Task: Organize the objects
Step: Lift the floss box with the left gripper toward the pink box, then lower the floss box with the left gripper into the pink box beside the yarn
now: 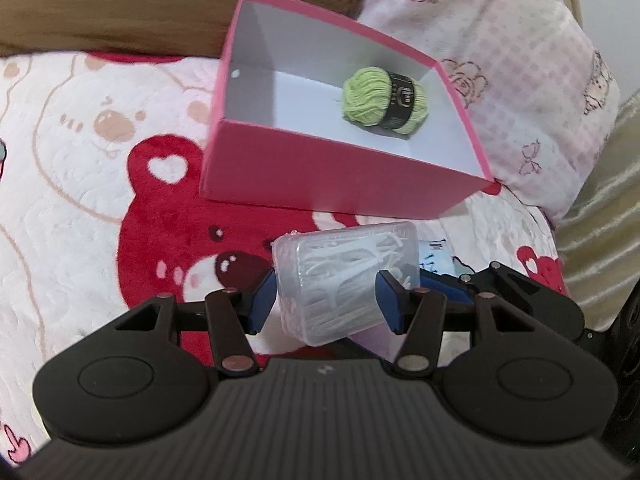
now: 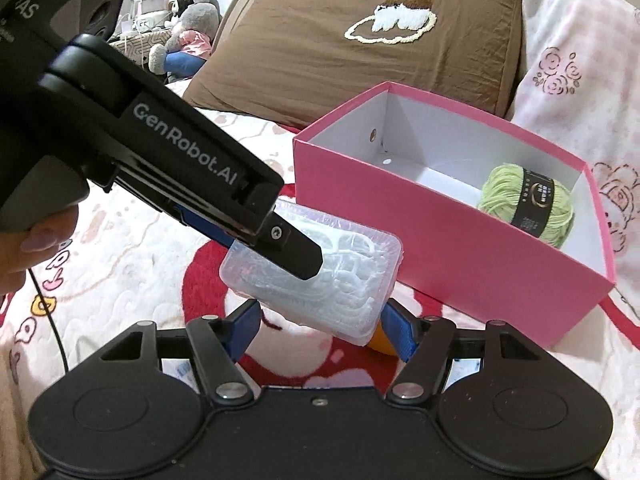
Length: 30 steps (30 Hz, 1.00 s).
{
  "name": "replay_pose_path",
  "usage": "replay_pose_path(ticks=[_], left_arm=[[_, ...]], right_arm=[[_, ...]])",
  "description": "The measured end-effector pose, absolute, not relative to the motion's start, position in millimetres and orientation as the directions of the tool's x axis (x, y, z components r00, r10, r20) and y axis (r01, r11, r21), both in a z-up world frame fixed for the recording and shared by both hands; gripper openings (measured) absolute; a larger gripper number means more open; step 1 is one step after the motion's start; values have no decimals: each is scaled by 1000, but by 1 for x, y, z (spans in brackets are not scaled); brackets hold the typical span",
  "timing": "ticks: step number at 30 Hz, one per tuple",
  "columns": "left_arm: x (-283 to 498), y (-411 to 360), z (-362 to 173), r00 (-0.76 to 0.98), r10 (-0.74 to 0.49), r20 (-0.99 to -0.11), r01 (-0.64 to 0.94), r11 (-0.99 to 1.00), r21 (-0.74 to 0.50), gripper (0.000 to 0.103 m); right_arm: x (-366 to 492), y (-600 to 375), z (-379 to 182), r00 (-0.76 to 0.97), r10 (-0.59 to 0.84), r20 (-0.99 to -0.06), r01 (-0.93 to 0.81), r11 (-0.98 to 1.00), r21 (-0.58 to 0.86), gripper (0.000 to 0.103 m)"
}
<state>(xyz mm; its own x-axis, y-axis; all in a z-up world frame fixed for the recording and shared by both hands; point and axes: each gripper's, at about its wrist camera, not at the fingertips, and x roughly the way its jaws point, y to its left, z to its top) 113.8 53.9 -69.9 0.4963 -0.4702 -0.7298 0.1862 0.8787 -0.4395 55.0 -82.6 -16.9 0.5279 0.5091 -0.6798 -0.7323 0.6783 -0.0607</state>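
A clear plastic case of white floss picks (image 1: 344, 276) (image 2: 352, 276) hangs just above the bear-print blanket. My left gripper (image 1: 326, 300) is shut on it, its blue pads pressing both long sides. In the right wrist view the left gripper (image 2: 304, 264) crosses in from the upper left. My right gripper (image 2: 320, 324) has its pads against the case's lower end, gripping it too. Behind the case stands an open pink box (image 1: 340, 168) (image 2: 460, 260) with a white inside. A green yarn ball (image 1: 384, 100) (image 2: 528, 204) with a black band lies in it.
A brown pillow (image 2: 360, 60) and a pink floral pillow (image 1: 500, 60) lie behind the box. A light-blue packet (image 1: 436, 256) and something orange (image 2: 378, 340) lie on the blanket (image 1: 80, 140) under the grippers. Plush toys (image 2: 188, 32) sit far left. A hand (image 2: 32, 248) holds the left gripper.
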Motion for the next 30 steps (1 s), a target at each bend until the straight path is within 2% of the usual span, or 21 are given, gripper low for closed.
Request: replay_pose_path(ticks=[17, 30], left_arm=[[93, 18, -34, 531, -471, -704, 239, 881, -409, 53], [94, -1, -18, 551, -470, -689, 268, 882, -386, 53]], right_arm=[[40, -120, 14, 566, 528, -634, -731, 676, -89, 71], [45, -138, 28, 566, 536, -626, -718, 694, -55, 71]])
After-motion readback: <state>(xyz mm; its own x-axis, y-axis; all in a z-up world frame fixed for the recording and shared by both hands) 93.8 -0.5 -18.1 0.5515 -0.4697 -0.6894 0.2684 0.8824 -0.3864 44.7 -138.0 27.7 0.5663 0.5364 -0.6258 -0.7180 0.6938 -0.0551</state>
